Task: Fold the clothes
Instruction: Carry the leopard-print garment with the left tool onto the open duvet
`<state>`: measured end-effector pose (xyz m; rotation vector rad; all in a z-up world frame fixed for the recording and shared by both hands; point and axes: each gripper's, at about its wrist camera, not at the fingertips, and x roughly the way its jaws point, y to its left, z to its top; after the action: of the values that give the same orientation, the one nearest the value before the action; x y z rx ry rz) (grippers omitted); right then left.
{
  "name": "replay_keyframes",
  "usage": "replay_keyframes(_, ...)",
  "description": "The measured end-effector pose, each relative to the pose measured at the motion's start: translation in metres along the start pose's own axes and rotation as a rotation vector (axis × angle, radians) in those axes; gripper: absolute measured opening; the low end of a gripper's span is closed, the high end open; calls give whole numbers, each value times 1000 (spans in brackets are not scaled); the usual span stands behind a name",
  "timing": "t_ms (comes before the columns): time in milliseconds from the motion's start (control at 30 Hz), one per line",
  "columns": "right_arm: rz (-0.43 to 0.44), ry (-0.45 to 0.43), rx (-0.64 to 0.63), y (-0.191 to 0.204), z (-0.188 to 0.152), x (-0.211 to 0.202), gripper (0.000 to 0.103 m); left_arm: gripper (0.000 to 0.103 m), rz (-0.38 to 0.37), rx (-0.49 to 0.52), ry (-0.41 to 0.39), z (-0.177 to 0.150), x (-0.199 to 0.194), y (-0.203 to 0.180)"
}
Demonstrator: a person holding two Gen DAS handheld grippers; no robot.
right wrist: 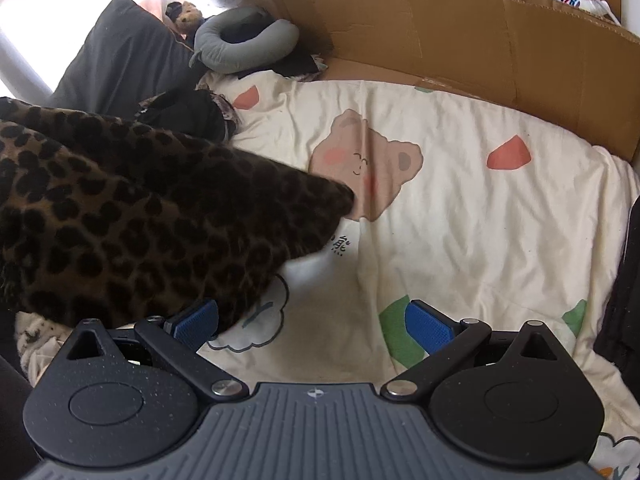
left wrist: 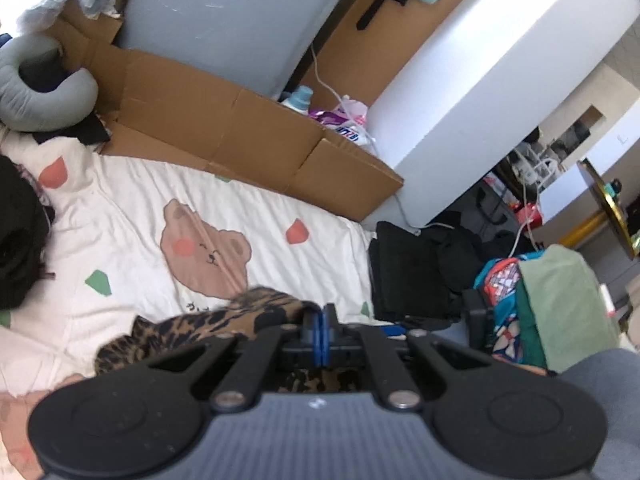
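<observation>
Left tongs [left wrist: 320, 322]: pinched tight on the leopard-print garment [left wrist: 208, 328].
Right tongs [right wrist: 314, 326]: spread wide, empty, above the bedspread [right wrist: 460, 232].
Garment: hung at nine o'clock over the bear print [right wrist: 370, 164].

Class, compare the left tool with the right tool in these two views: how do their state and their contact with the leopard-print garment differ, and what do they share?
The left tool has its blue pads pressed together, pinching an edge of the leopard-print garment; the right tool stands wide open and holds nothing. The garment bunches right at the left tool's tips, whereas it only overlaps the right tool's left-hand pad. Both have blue pads on black linkages and sit over the bear-print quilt.
</observation>
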<state>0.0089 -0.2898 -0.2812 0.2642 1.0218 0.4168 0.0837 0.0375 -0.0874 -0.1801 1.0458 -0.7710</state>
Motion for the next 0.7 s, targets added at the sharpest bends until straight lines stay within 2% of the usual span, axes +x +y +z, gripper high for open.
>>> replay_keyframes(167,1,5,21,-6,-3,4,102,1,24,-19,36,1,45,23)
replay_keyframes(400,5,42,23,-12,-8,14,101,1,39,-40,43,7,103,55)
replay_keyframes(700,10,77,-15,-12,-8,37,82,1,64,-70,77,22,166,89)
